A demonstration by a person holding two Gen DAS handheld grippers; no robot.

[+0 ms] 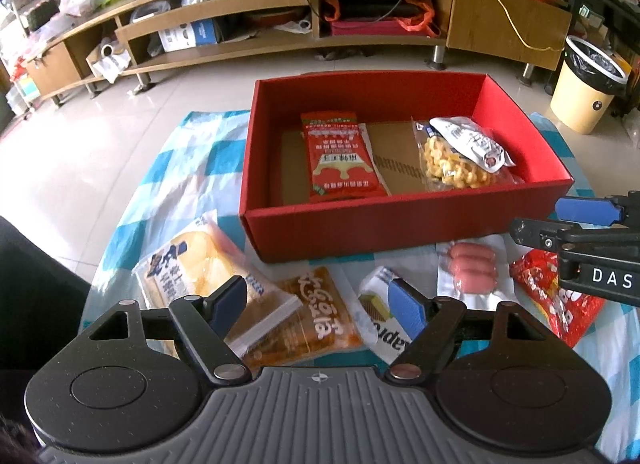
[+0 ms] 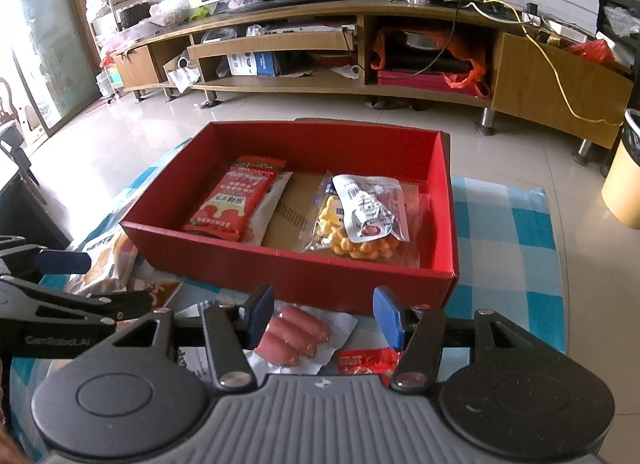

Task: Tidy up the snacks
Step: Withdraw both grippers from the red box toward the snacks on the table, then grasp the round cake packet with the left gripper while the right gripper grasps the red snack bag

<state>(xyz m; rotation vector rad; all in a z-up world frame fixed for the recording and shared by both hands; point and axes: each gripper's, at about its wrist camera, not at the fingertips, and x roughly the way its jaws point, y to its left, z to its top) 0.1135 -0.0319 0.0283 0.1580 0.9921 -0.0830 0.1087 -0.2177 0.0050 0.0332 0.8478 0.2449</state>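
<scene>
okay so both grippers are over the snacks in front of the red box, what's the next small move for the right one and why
Probably lower the right hand-held gripper onto the sausage pack and close. Its jaws stand open with nothing between the pads, and the pack lies flat on the checked cloth right below them, just outside the red box, which still has bare floor between the snacks already inside.

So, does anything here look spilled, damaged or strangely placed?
Nothing spilled or torn. In the red cardboard box, the white sachet lies on top of the clear bag of yellow puffs. Other snacks wait loosely on the checked cloth.
</scene>
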